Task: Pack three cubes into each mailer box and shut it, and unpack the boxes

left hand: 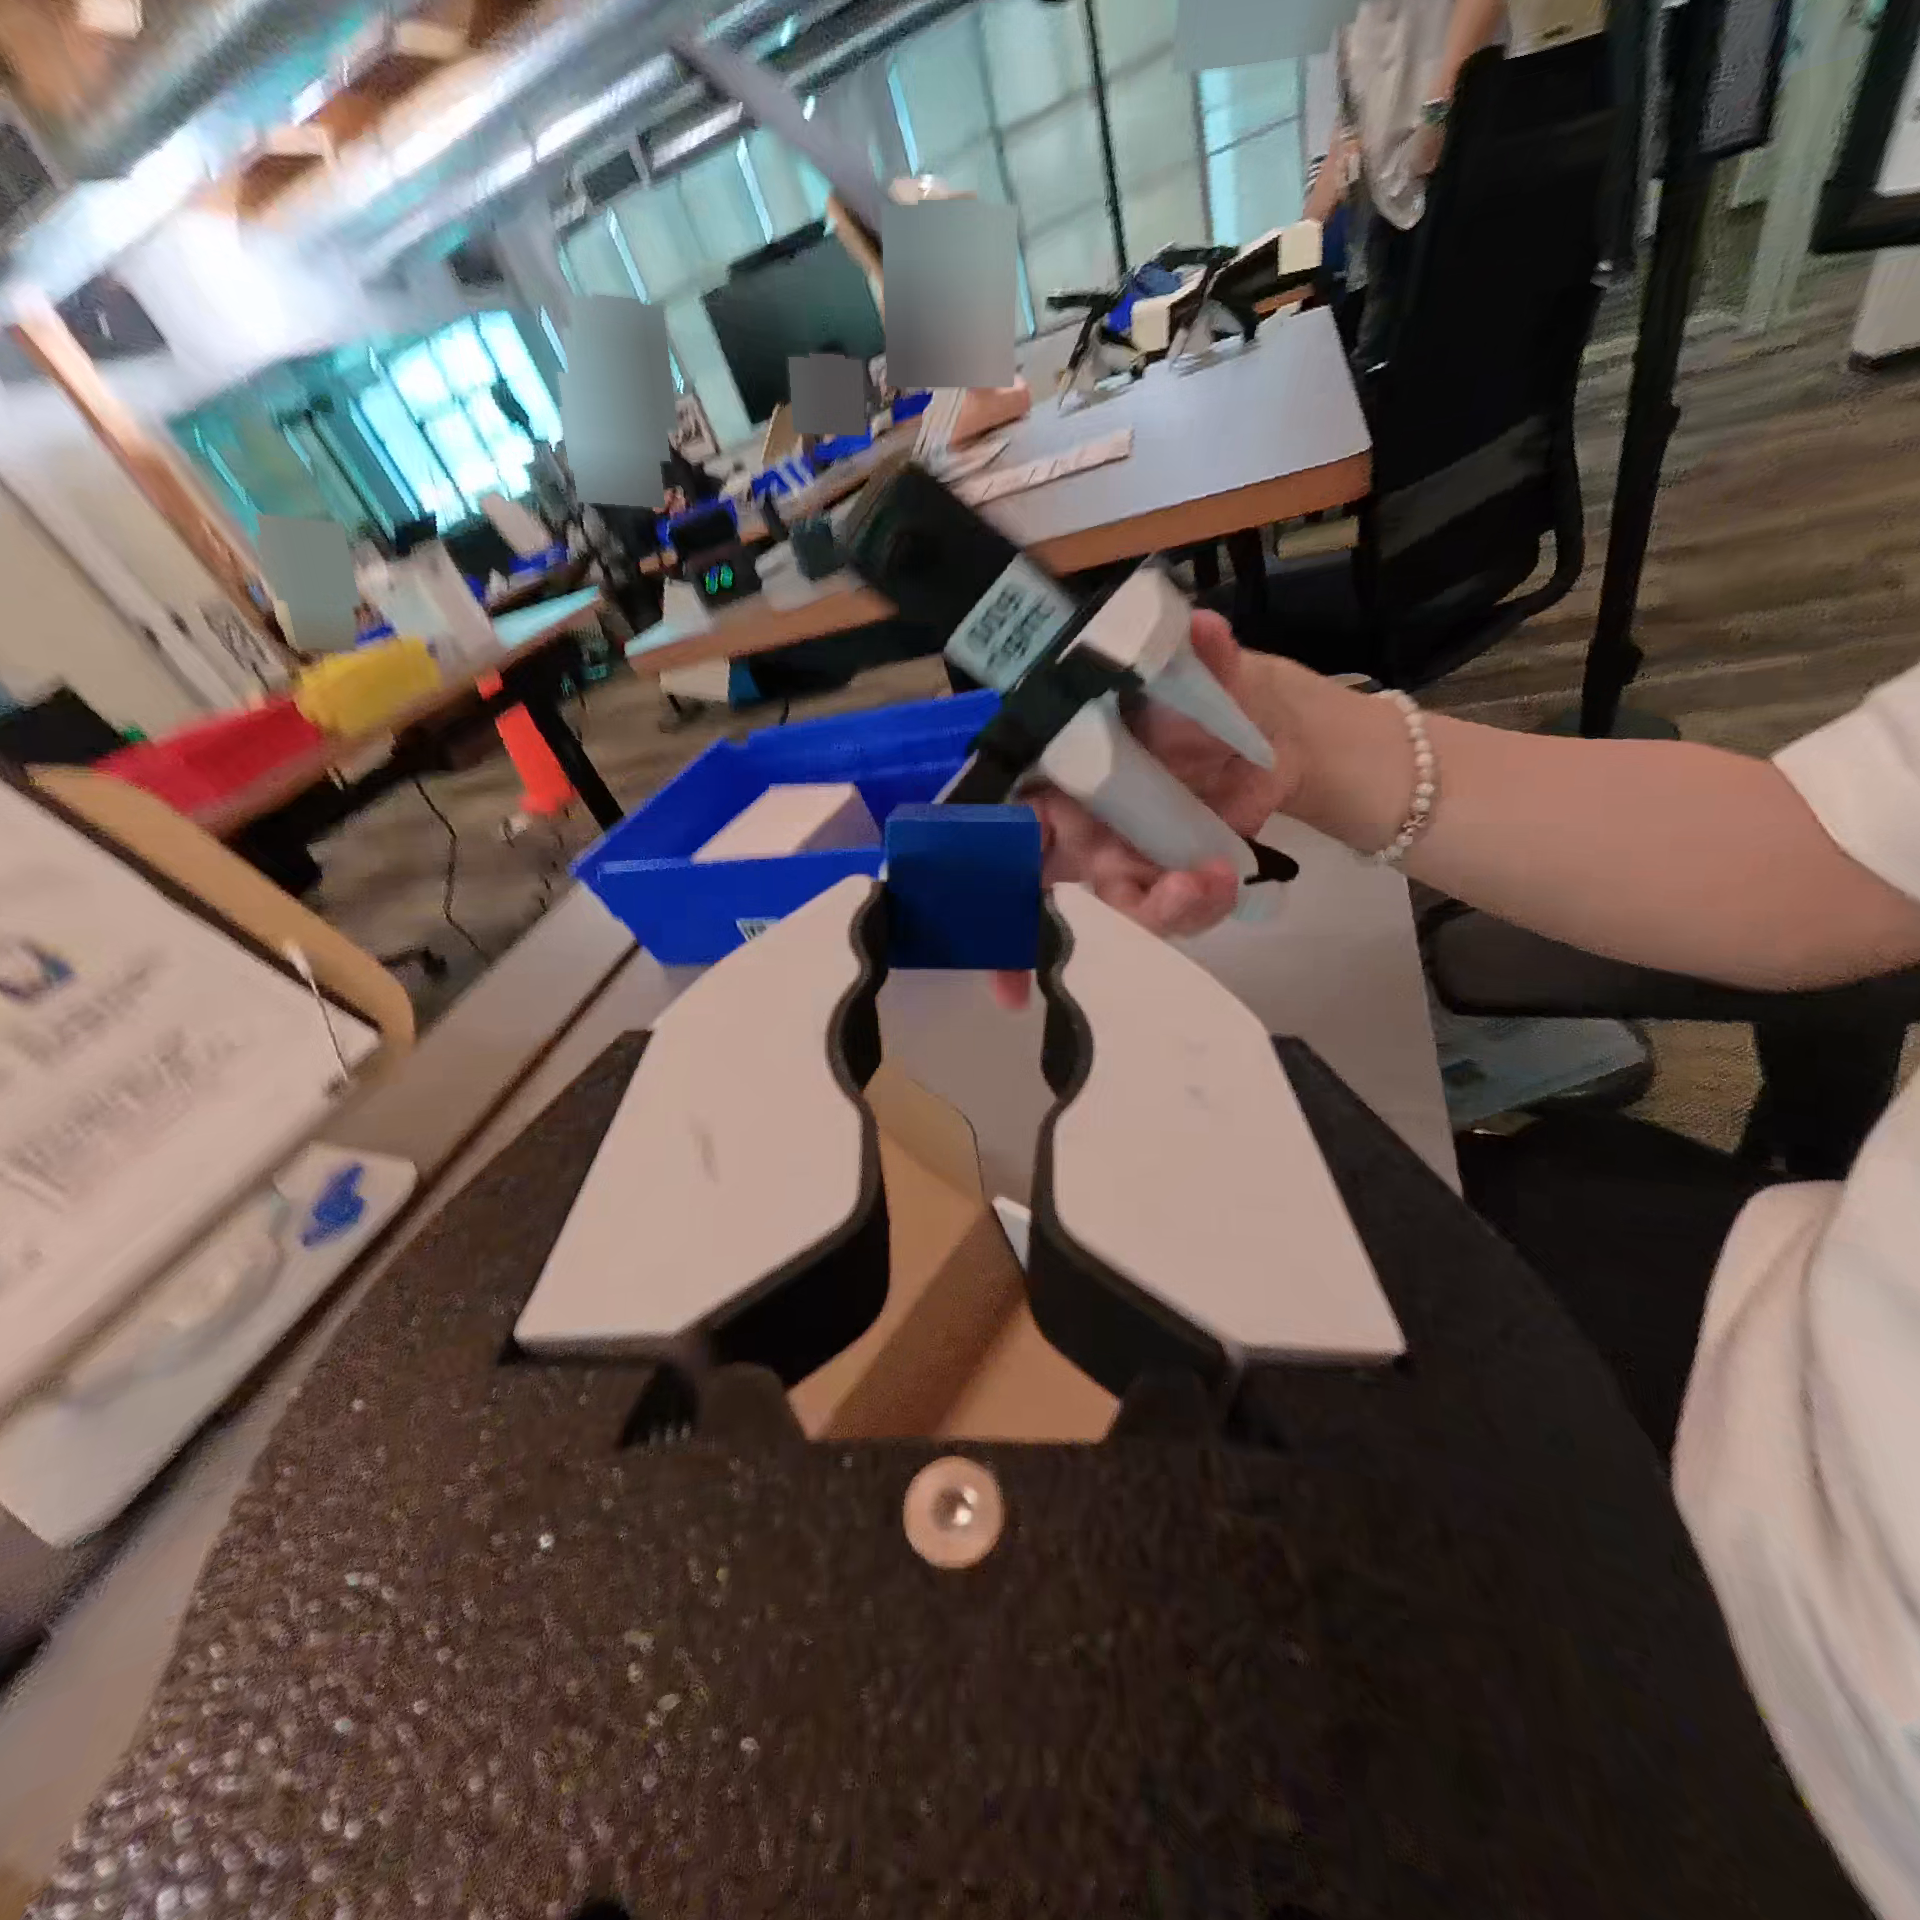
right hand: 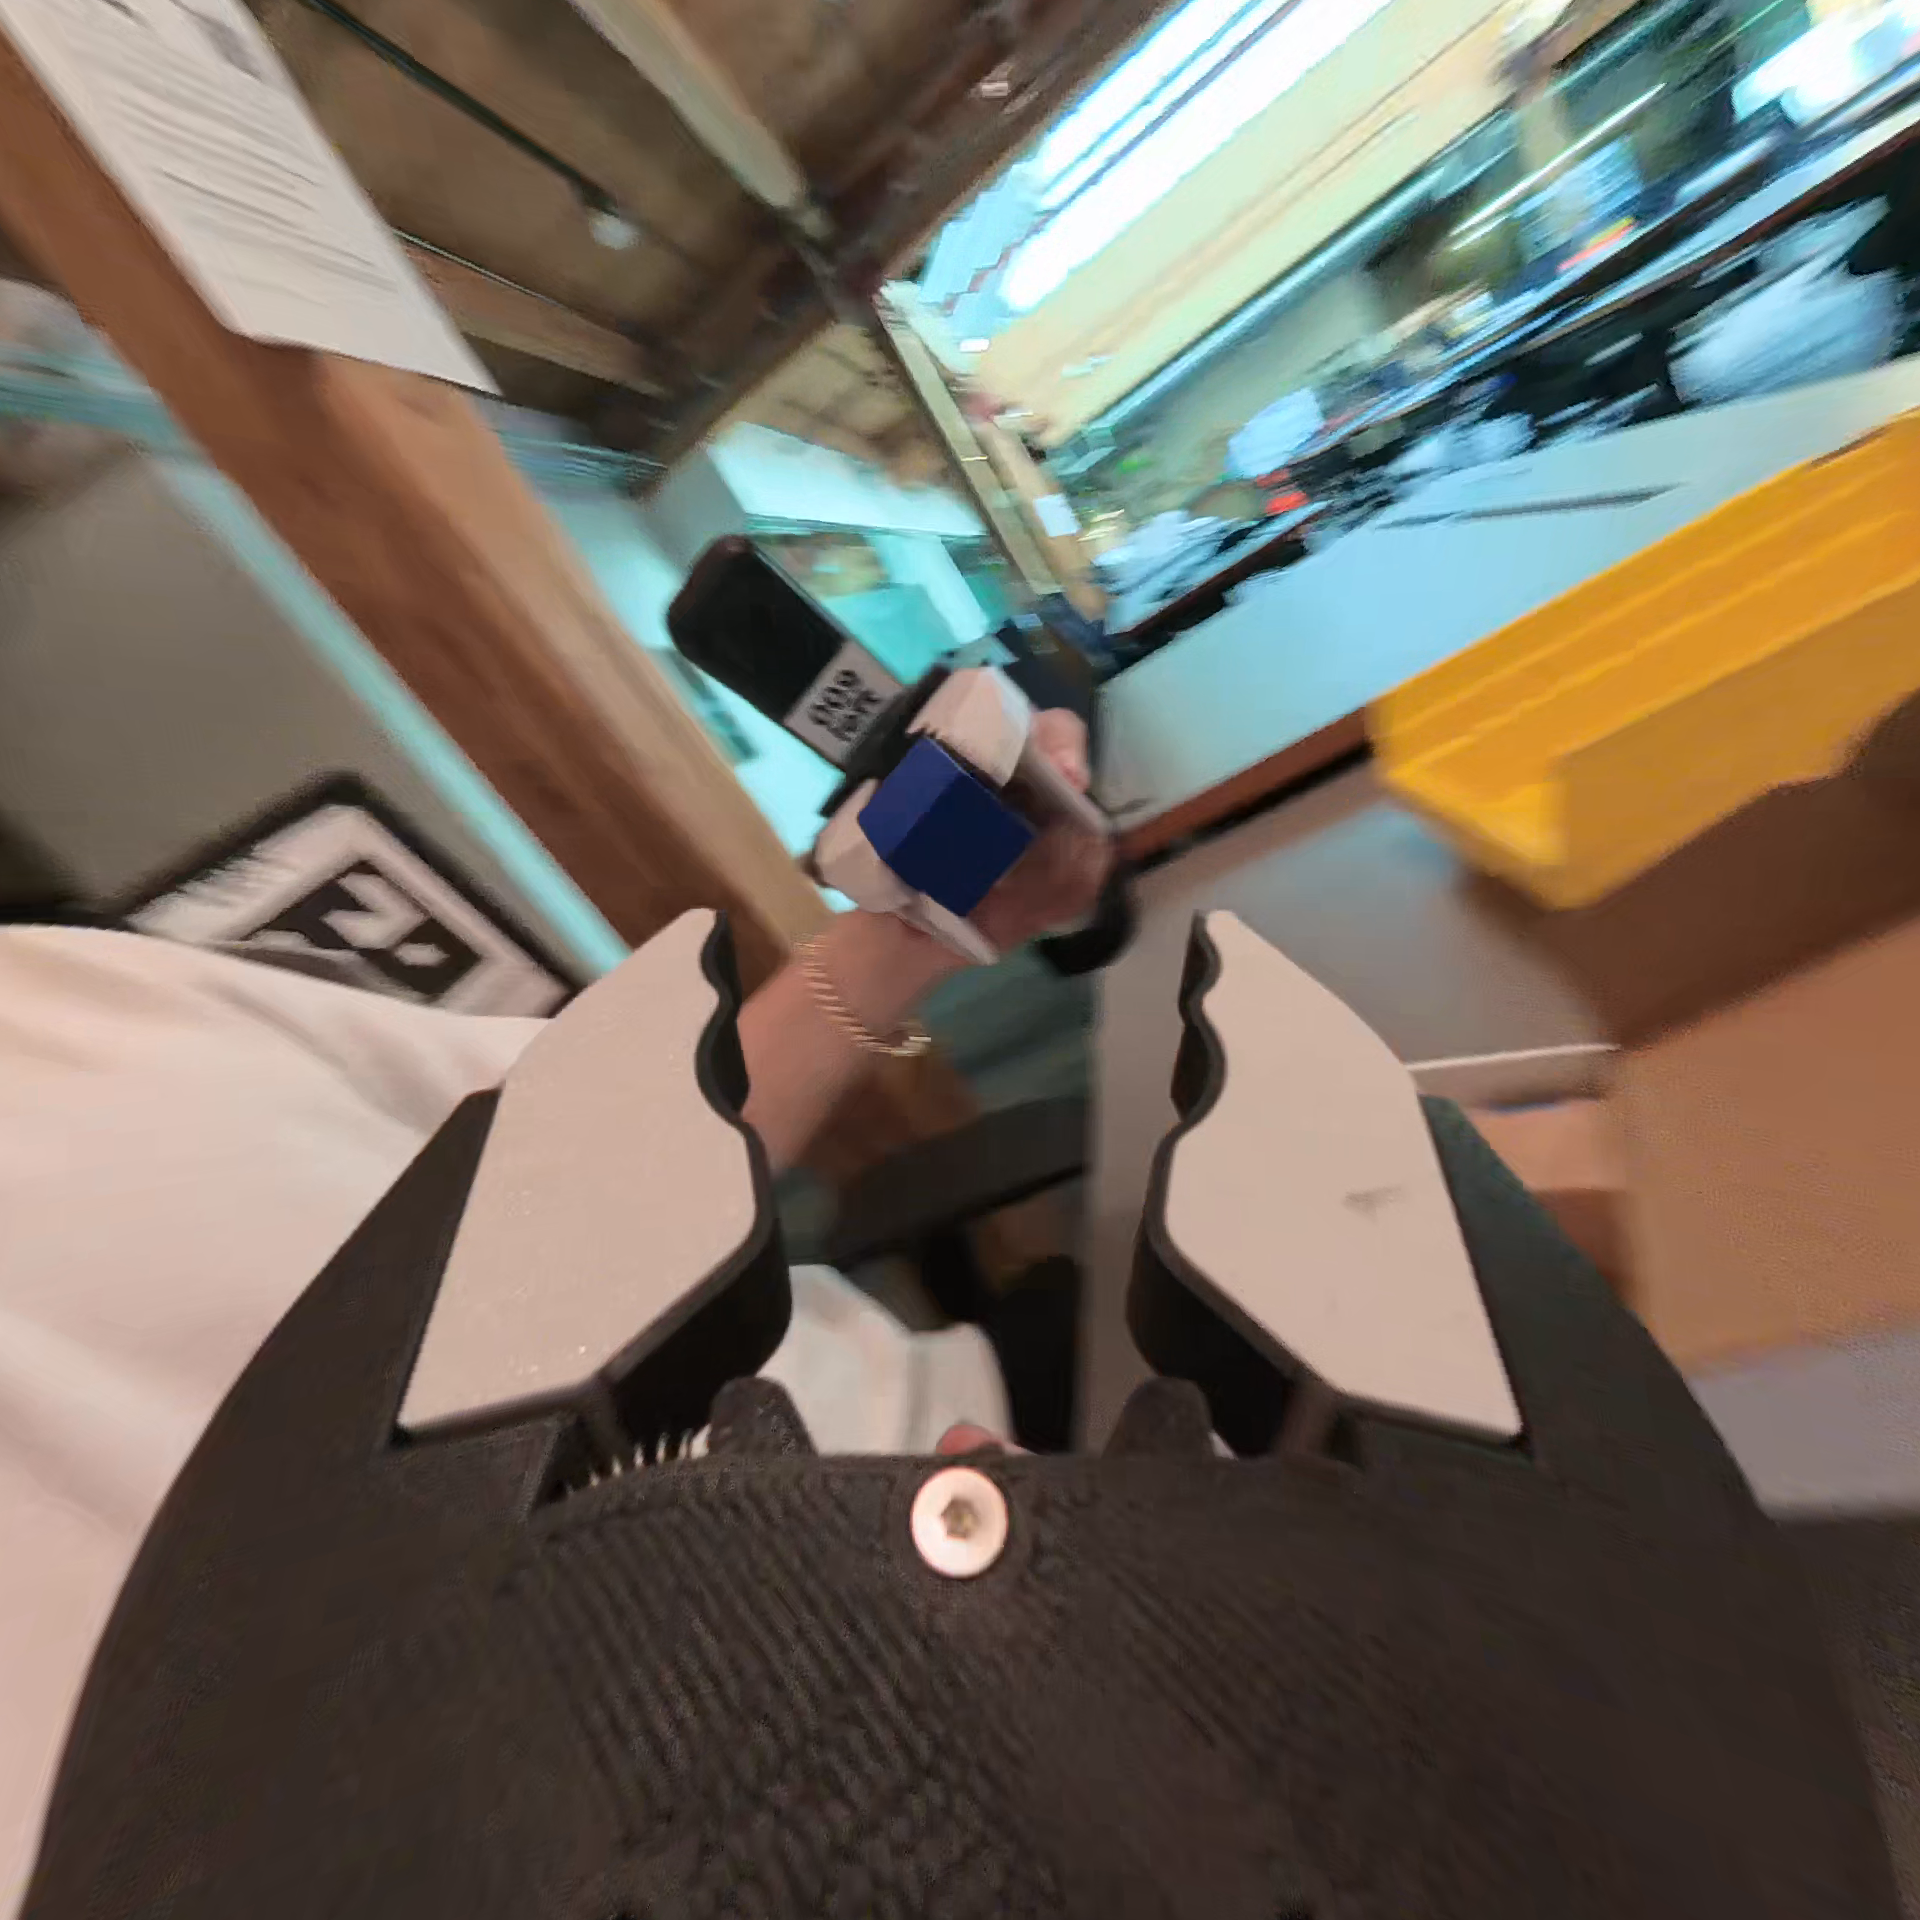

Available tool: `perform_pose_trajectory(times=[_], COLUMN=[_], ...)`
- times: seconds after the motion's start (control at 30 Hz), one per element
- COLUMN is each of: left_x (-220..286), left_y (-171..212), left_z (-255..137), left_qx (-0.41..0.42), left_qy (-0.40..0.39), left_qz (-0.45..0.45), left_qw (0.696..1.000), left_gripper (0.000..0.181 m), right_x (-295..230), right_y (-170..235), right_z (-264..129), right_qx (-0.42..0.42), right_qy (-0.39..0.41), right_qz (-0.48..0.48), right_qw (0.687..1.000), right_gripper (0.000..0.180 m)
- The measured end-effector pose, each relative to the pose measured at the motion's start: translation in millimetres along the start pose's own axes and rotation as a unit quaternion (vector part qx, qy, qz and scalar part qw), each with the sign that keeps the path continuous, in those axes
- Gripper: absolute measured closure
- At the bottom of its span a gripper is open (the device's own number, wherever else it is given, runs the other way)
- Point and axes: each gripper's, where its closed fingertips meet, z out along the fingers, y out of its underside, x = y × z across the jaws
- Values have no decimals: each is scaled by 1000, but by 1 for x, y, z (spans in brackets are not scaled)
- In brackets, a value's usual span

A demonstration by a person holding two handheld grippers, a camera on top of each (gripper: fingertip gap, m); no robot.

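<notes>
My left gripper (left hand: 961, 940) is shut on a blue cube (left hand: 964, 883), pinched at its fingertips and held in the air. Below it, between the fingers, an open brown cardboard mailer box (left hand: 935, 1288) shows a flap and part of its inside. The right wrist view shows the same cube (right hand: 940, 836) in the left gripper farther off. My right gripper (right hand: 961, 935) is open and empty, held up in the air. A hand (left hand: 1195, 800) holds it to the right of the cube in the left wrist view.
A blue bin (left hand: 665, 888) with a white box (left hand: 790, 821) inside stands beyond the cube on the grey table. A white printed item (left hand: 135, 1091) lies at the left. A yellow bin (right hand: 1662, 707) and brown cardboard (right hand: 1745, 1143) are at the right. A person's white sleeve (left hand: 1818, 1403) is close by.
</notes>
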Motion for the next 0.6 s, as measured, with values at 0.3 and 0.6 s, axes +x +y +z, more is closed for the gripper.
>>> perform_pose_trajectory(times=[0.3, 0.6], left_x=[15, 2], left_y=[4, 25], left_z=[-3, 4], left_qx=[-3, -32], left_qy=[11, -59], left_qz=[82, 65], left_qw=[997, 996], left_gripper=[154, 152], right_x=[-20, 6], right_y=[22, 15], right_z=[42, 38], right_qx=[-14, 12], right_qy=[-157, -102], right_qz=[155, 123], right_qw=[975, 987], right_gripper=[144, 150])
